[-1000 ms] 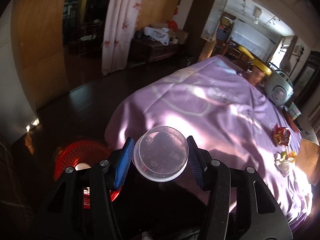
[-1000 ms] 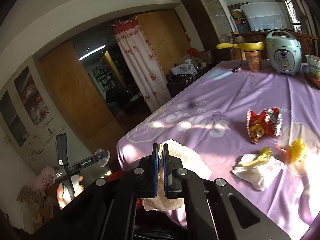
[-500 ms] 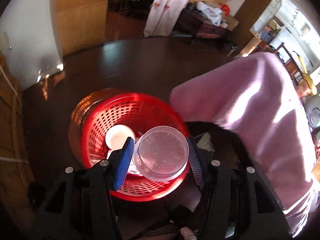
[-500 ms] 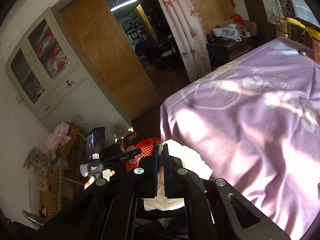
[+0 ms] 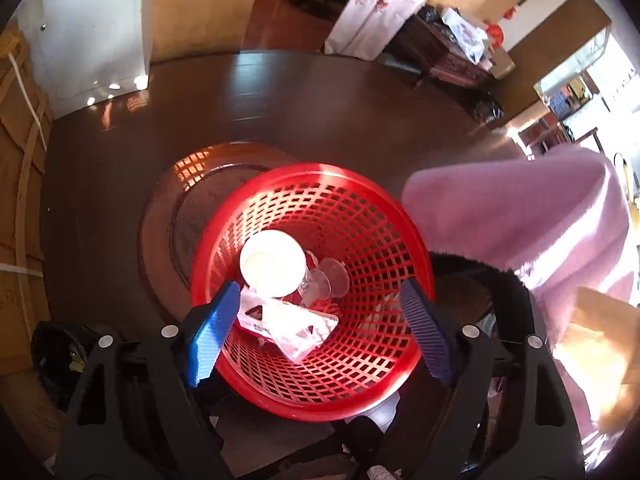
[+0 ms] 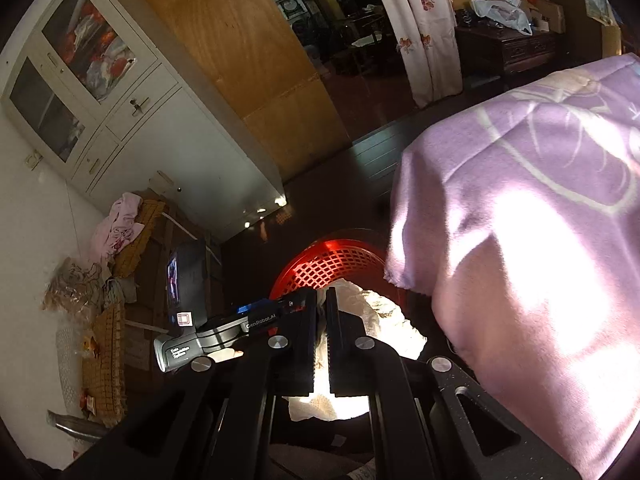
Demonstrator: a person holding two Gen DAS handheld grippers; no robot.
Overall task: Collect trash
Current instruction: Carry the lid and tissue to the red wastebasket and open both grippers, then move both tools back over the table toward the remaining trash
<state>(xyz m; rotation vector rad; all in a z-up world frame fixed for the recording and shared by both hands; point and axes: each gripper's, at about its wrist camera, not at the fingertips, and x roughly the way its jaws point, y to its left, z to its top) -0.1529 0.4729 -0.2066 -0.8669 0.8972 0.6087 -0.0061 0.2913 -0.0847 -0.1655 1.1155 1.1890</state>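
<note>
Dark floorboards carry the red basket (image 5: 320, 396), the clear cup (image 5: 326, 286) lying inside beneath the just-widened, empty left claw (image 5: 316, 334), while the right claw (image 6: 320, 344) pinches a white tissue (image 6: 380, 320).

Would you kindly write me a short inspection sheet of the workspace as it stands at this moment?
Surface: dark wood floor; table under a purple cloth beside the basket.
Job's things: red mesh basket on the floor holds a white paper cup, a clear plastic cup and a clear wrapper; a crumpled white tissue is pinched in the right tool.
Clutter: clothes and bags piled by the white cabinet.
Grippers: left tool open above the basket, jaws just opened, nothing between them; right tool shut on the tissue.
Cables: nothing seen.
Surroundings: flowered curtain, wooden door panels.
</note>
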